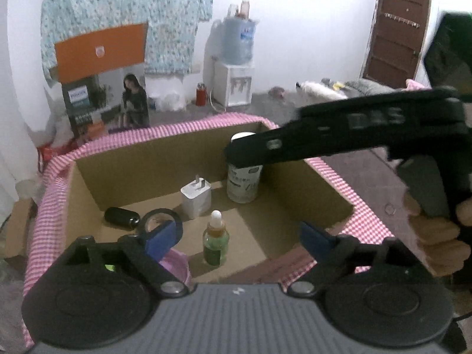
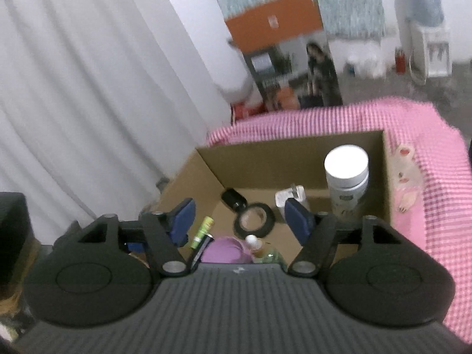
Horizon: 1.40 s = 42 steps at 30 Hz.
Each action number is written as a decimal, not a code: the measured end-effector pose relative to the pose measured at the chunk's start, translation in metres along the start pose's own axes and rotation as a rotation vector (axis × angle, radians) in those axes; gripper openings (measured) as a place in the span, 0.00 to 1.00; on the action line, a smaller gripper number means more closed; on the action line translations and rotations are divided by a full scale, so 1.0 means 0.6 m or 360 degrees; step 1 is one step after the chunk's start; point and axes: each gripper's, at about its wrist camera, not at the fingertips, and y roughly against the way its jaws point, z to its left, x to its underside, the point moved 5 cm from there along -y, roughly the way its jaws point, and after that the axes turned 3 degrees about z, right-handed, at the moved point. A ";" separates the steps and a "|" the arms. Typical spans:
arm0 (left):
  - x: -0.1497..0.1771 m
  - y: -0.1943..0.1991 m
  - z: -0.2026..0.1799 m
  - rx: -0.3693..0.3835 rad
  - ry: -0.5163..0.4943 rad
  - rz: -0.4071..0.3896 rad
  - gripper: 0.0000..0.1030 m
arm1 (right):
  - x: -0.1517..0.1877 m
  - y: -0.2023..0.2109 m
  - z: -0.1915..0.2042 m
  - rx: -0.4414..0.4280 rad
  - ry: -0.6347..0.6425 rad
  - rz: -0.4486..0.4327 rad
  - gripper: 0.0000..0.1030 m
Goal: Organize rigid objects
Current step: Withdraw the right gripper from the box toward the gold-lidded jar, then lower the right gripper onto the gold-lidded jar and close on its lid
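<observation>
With both the left gripper (image 1: 239, 237) and right gripper (image 2: 240, 219) spread empty above the cardboard box (image 1: 141, 162), clear the white bottle (image 2: 346, 171) at two o'clock and the dropper bottle (image 1: 216, 240) at six.

White walls and grey floor; water dispenser (image 1: 234, 84) against the far wall, brown door (image 1: 395, 29) well to its right, floral cloth (image 1: 118, 8) hanging to its left, white curtain (image 2: 88, 88) further left.
</observation>
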 end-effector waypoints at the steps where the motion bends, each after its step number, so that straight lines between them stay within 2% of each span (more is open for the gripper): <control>1: 0.006 0.014 -0.001 -0.0006 -0.0001 -0.0020 0.93 | 0.005 0.019 0.006 -0.0003 0.0005 -0.0035 0.69; 4: 0.029 0.048 -0.010 -0.0046 -0.0012 -0.0053 0.95 | 0.034 0.062 0.024 -0.0050 -0.0002 -0.0096 0.72; 10: 0.091 0.074 -0.013 -0.0148 0.0003 -0.0014 0.95 | 0.110 0.092 0.051 -0.0138 -0.0039 -0.0076 0.75; 15: 0.137 0.074 -0.005 -0.0183 0.0019 0.0040 0.95 | 0.172 0.068 0.054 -0.0164 -0.0141 -0.0004 0.75; 19: 0.165 0.059 0.007 -0.0261 0.0019 0.0101 0.95 | 0.213 0.044 0.047 -0.0152 -0.0229 0.0053 0.75; 27: 0.215 0.024 0.036 -0.0365 0.0046 0.0208 0.95 | 0.247 -0.011 0.041 -0.0196 -0.0272 0.0168 0.75; 32: 0.215 -0.004 0.051 -0.0381 0.0072 0.0195 0.95 | 0.243 -0.063 0.054 -0.0243 -0.0249 0.0244 0.64; 37: 0.211 -0.040 0.061 -0.0346 0.0094 0.0234 0.77 | 0.236 -0.119 0.043 -0.0224 -0.0286 0.0315 0.50; 42: 0.213 -0.066 0.065 -0.0324 0.0105 0.0251 0.69 | 0.238 -0.158 0.035 -0.0219 -0.0302 0.0387 0.40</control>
